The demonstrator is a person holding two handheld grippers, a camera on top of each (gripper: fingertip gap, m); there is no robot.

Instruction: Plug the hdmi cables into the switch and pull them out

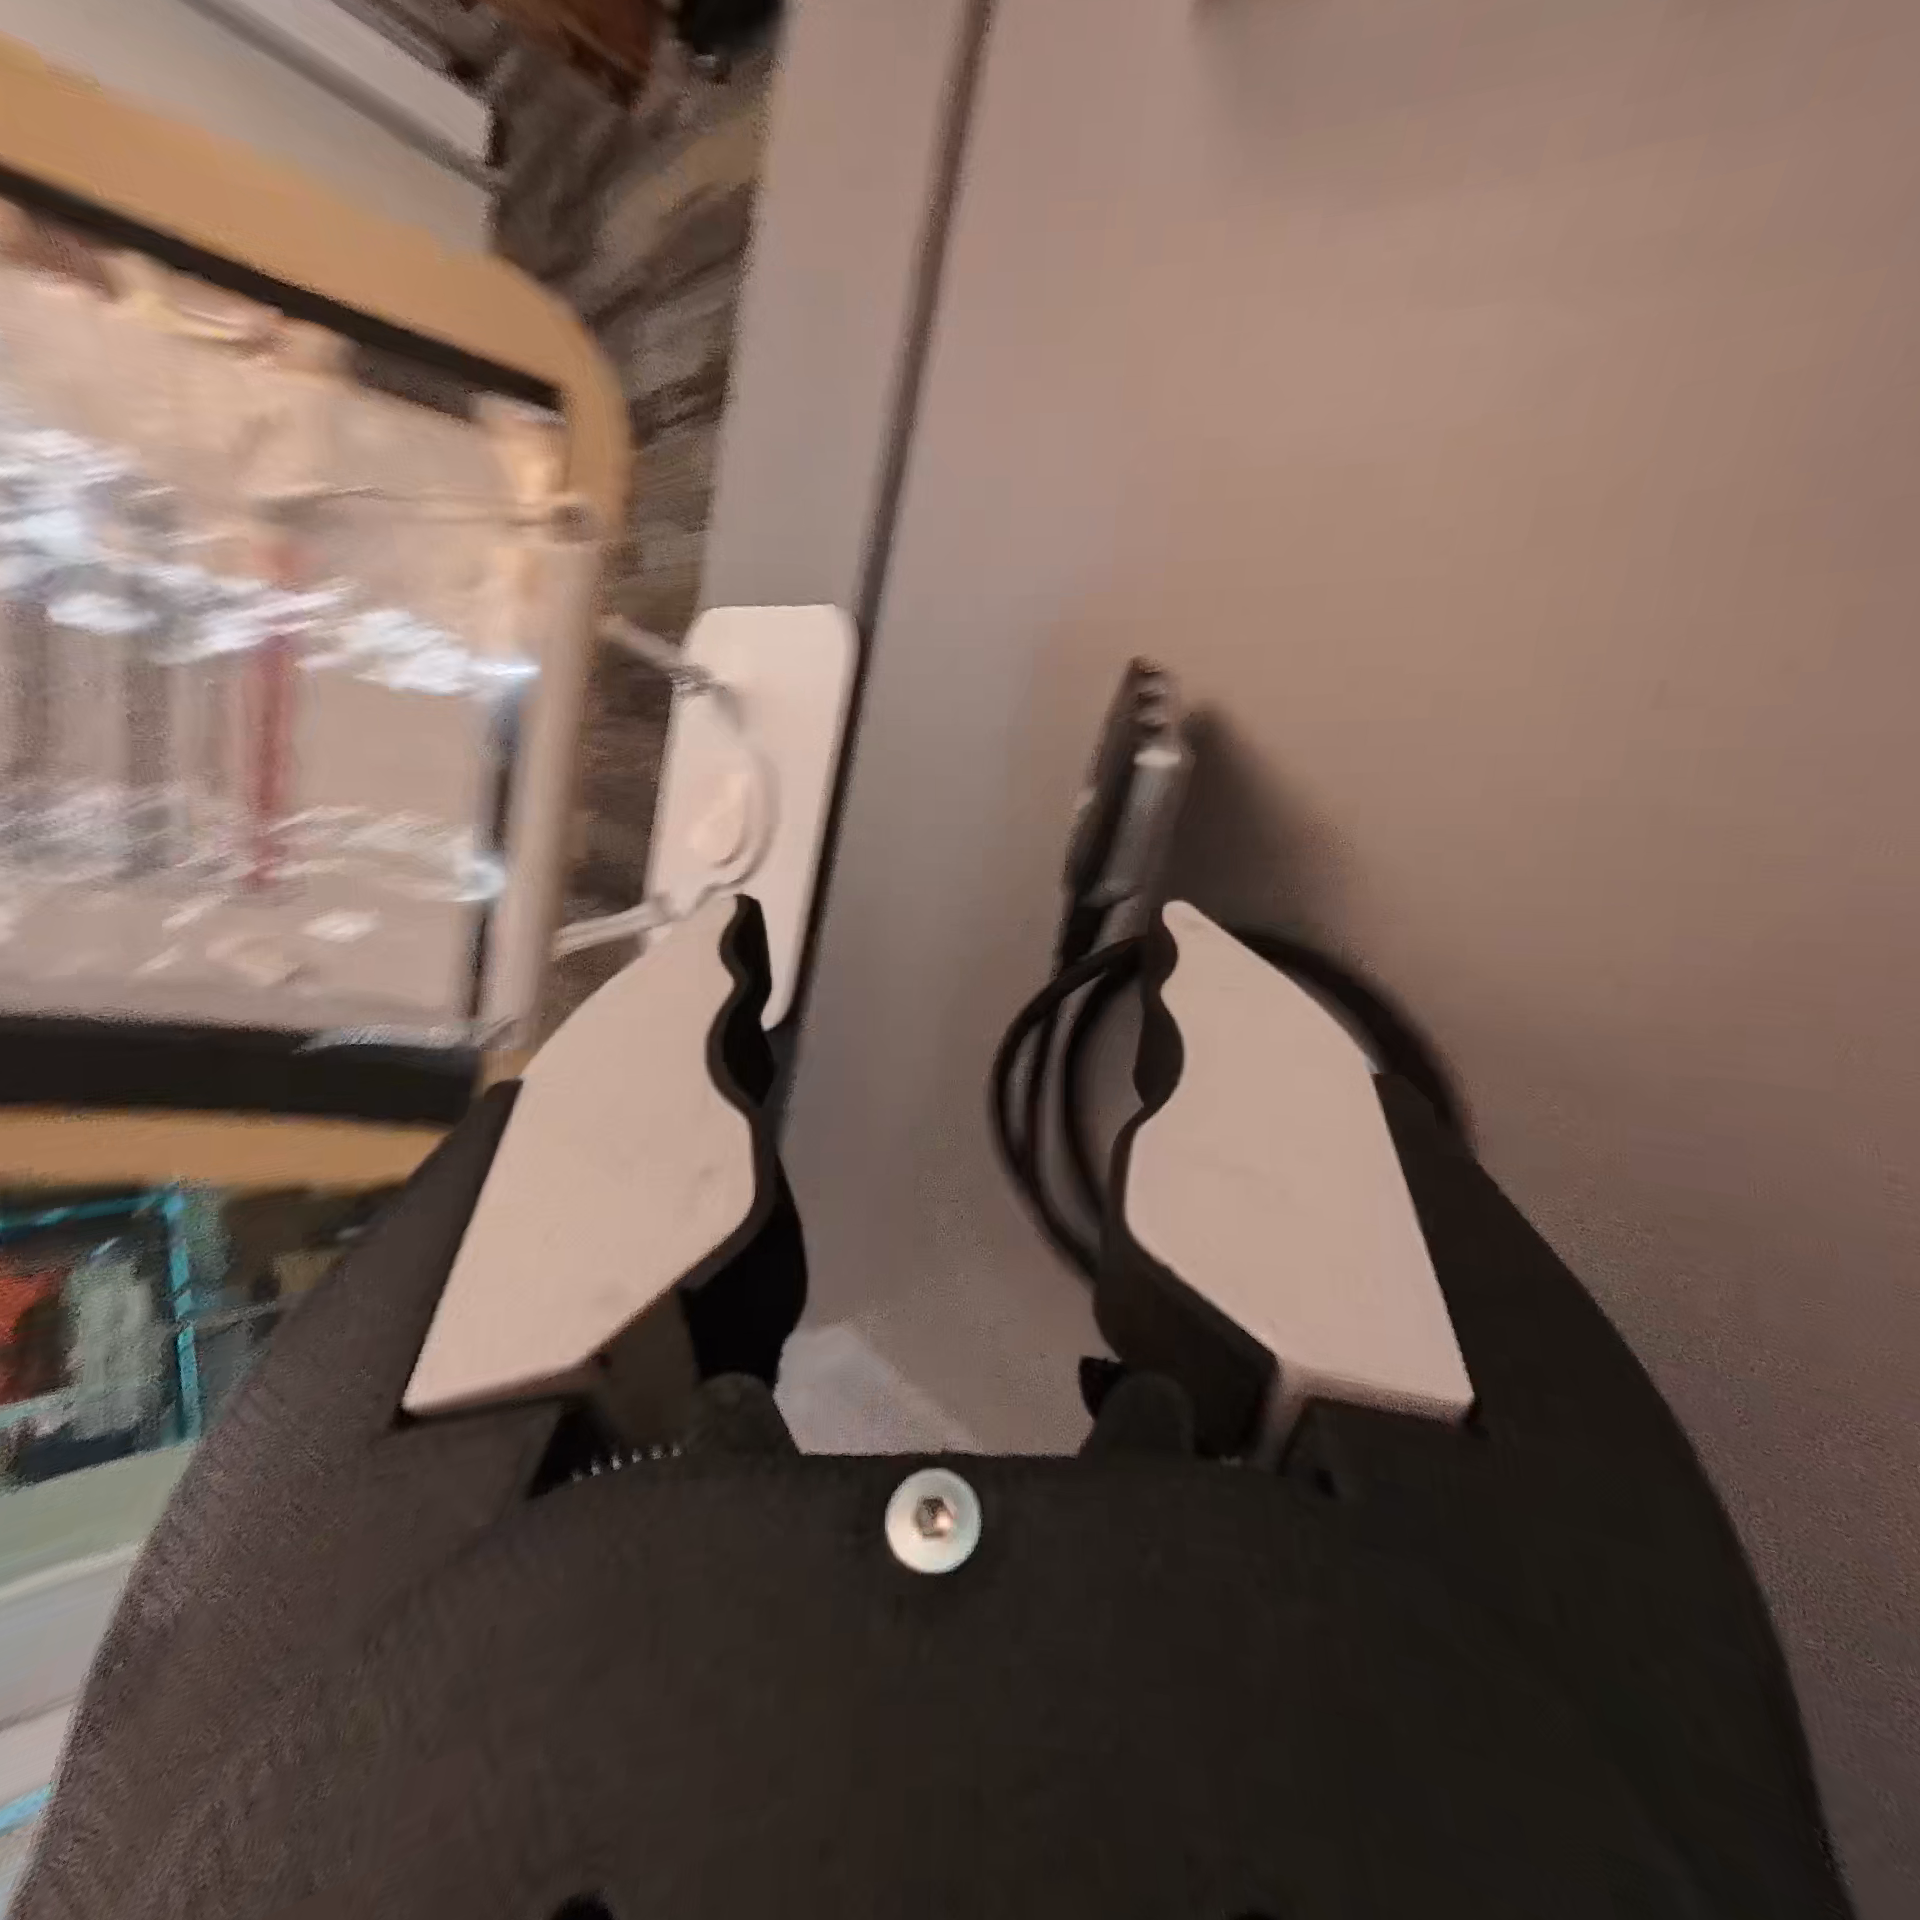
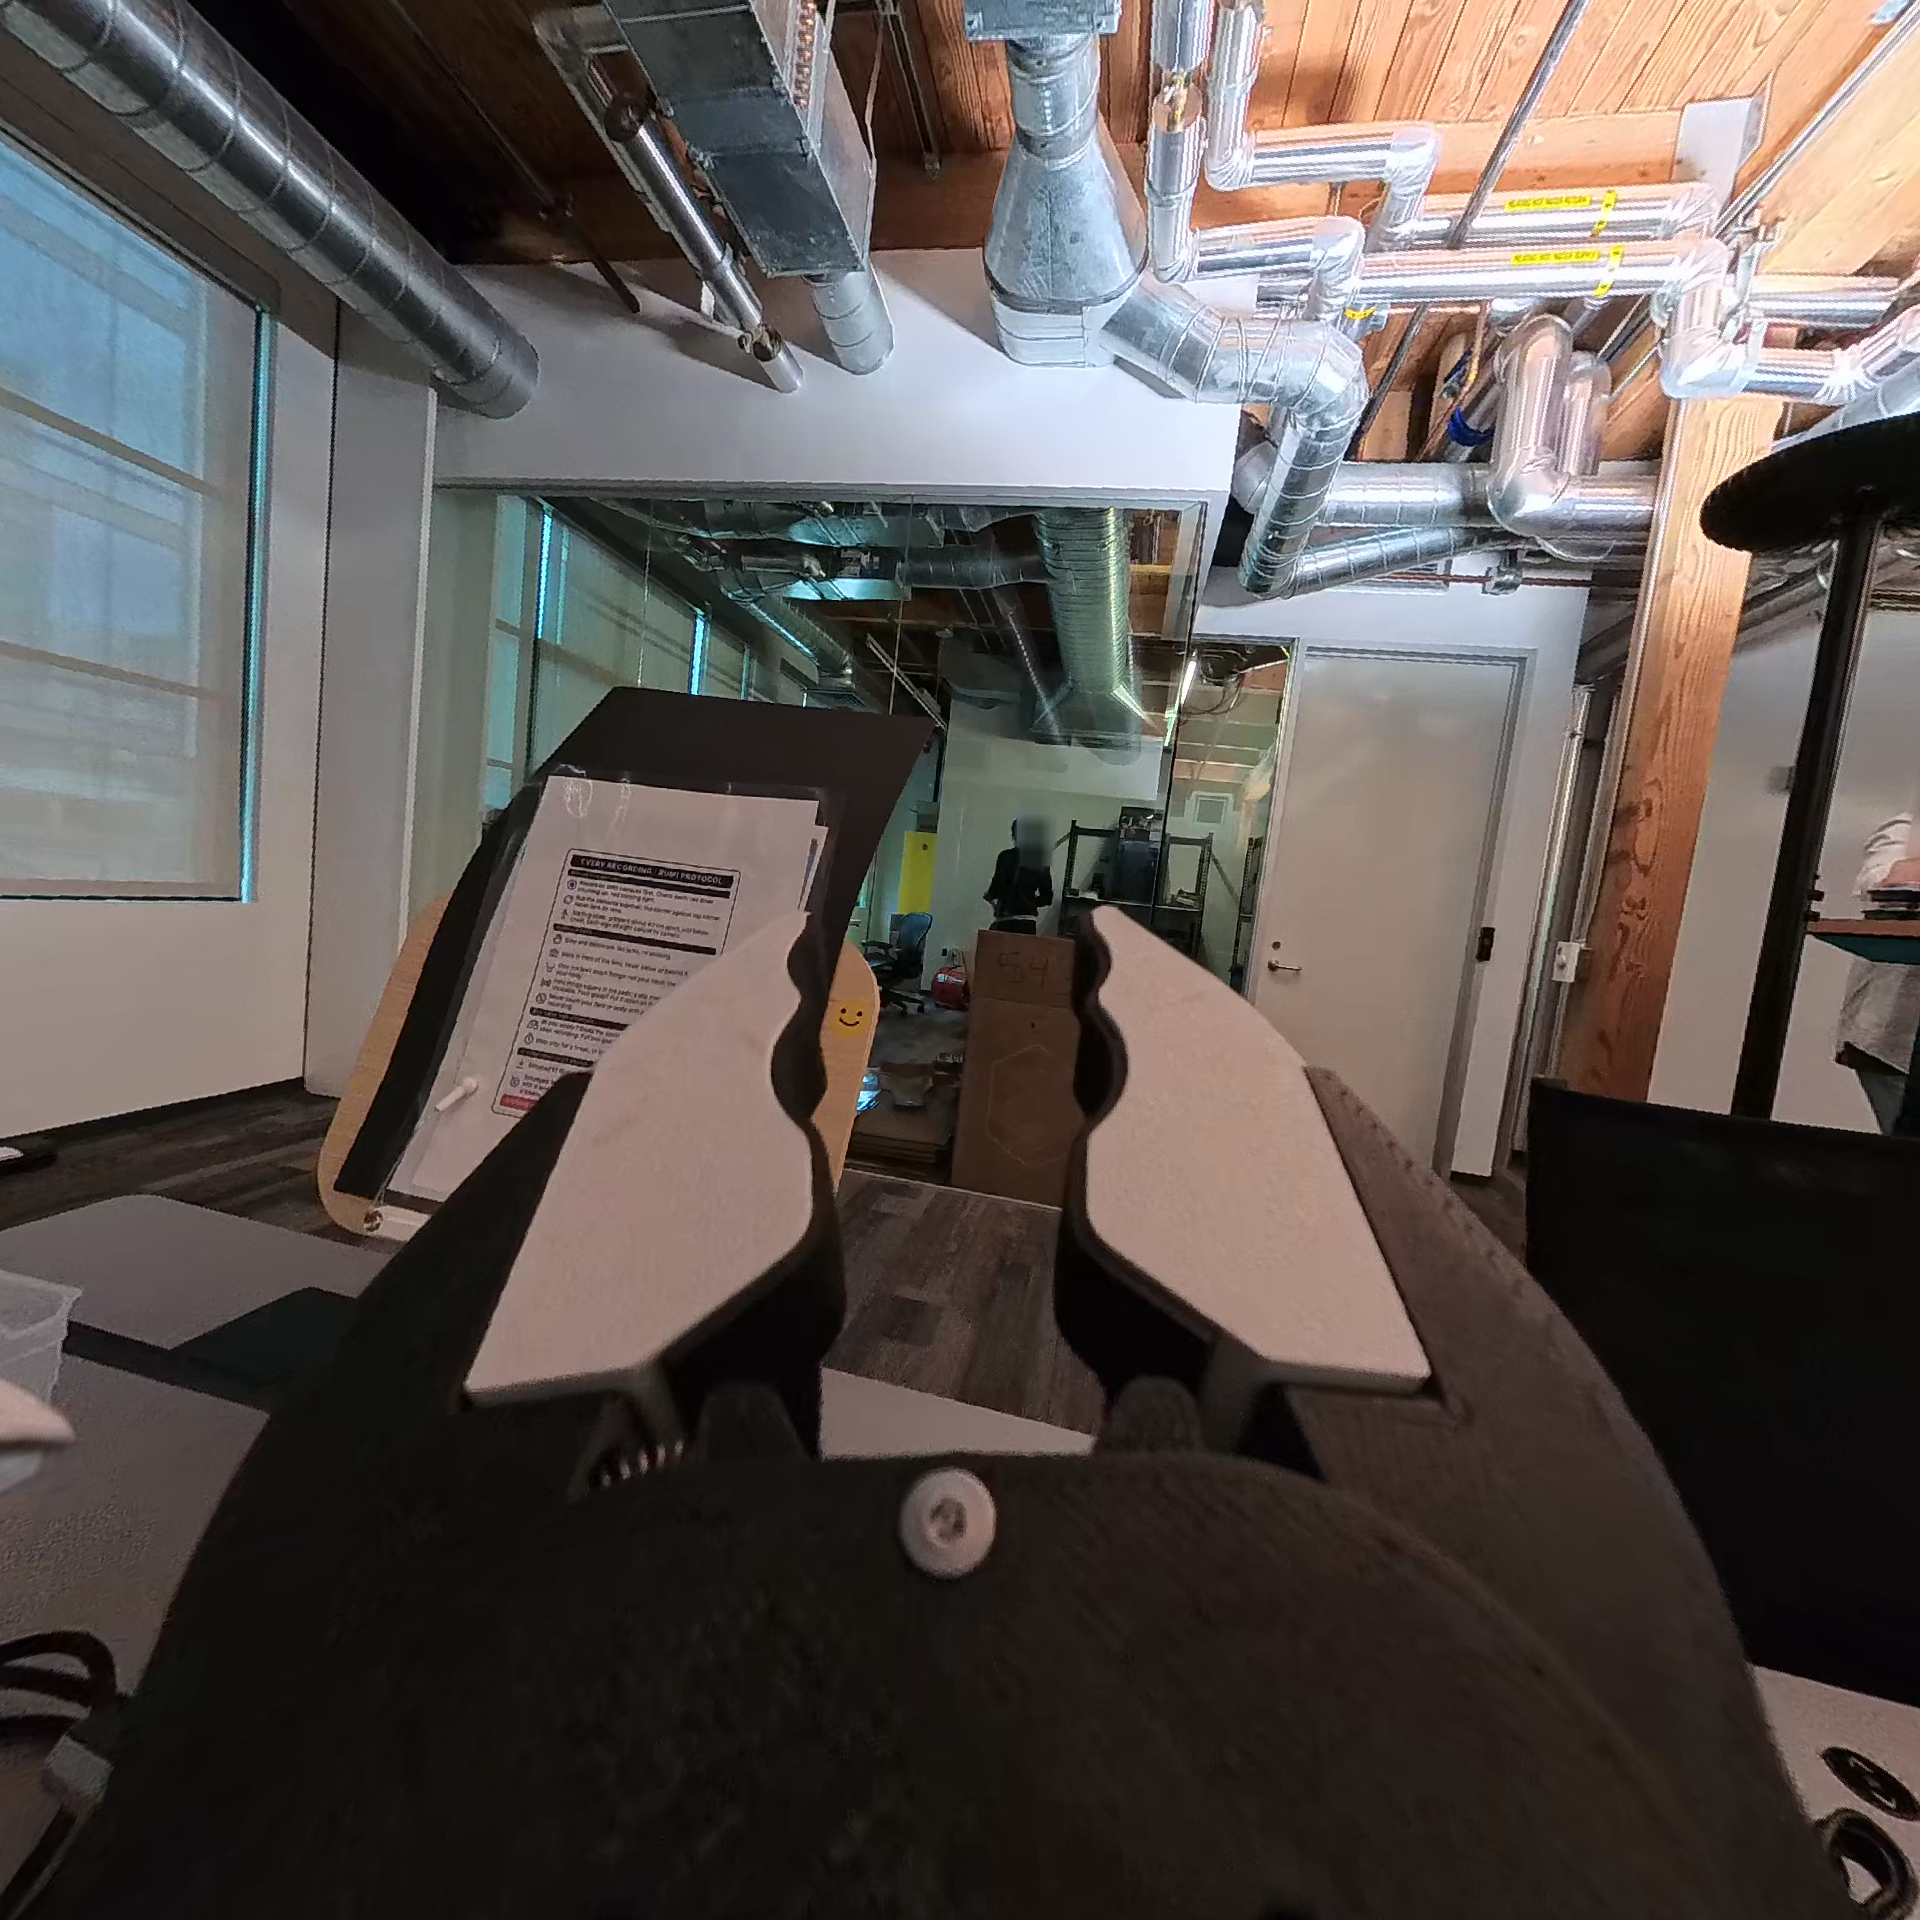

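The left wrist view is motion-blurred. A slim grey metal box, likely the switch (image 1: 1138, 821), lies on the grey table top (image 1: 1455, 468) just past my right finger. Black cables (image 1: 1023, 1091) loop from it between my fingers, close to the right pad. My left gripper (image 1: 958, 920) is open and holds nothing. My right gripper (image 2: 945, 925) is open and empty, tilted up toward the room. No switch shows in the right wrist view. A bit of black cable (image 2: 47, 1704) lies at its lower left edge.
A white flat block with a white cord (image 1: 764, 790) sits by the table seam near my left finger. A wooden-framed board (image 1: 582, 436) stands at left. In the right wrist view a black board with a printed sheet (image 2: 634, 966) leans ahead; a black panel (image 2: 1714, 1351) stands at right.
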